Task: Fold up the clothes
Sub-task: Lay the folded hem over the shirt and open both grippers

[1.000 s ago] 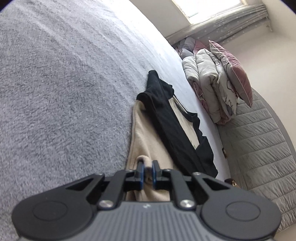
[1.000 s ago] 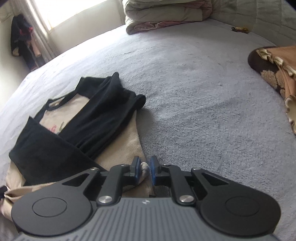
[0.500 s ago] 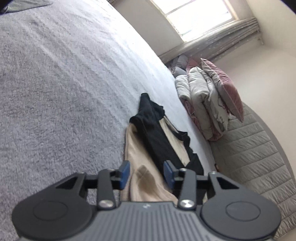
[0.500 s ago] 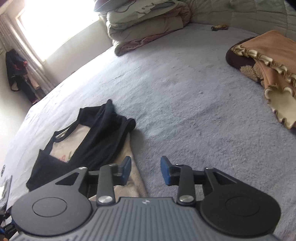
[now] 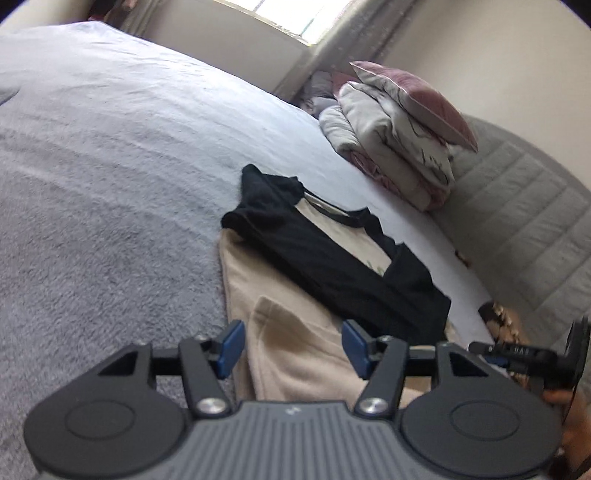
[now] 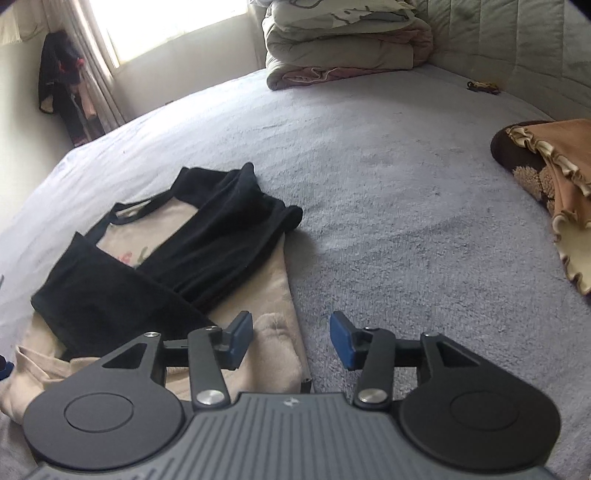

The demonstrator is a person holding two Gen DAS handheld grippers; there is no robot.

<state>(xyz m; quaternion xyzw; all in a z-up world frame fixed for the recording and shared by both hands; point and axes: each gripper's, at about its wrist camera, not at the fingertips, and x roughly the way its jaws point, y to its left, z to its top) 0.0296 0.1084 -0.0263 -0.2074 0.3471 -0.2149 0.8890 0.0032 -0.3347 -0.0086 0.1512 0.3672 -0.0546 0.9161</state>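
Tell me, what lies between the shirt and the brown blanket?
Only bare grey bedcover separates the shirt and brown blanket, as the right wrist view shows.

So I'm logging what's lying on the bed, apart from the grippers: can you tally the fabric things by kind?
Beige and black shirt: 1
Folded comforter pile: 1
Pink pillow on that pile: 1
Brown ruffled blanket: 1
Total: 4

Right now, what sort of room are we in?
Most likely a bedroom: a wide bed under a grey fleecy cover, folded quilts stacked against a padded headboard, and a curtained window.
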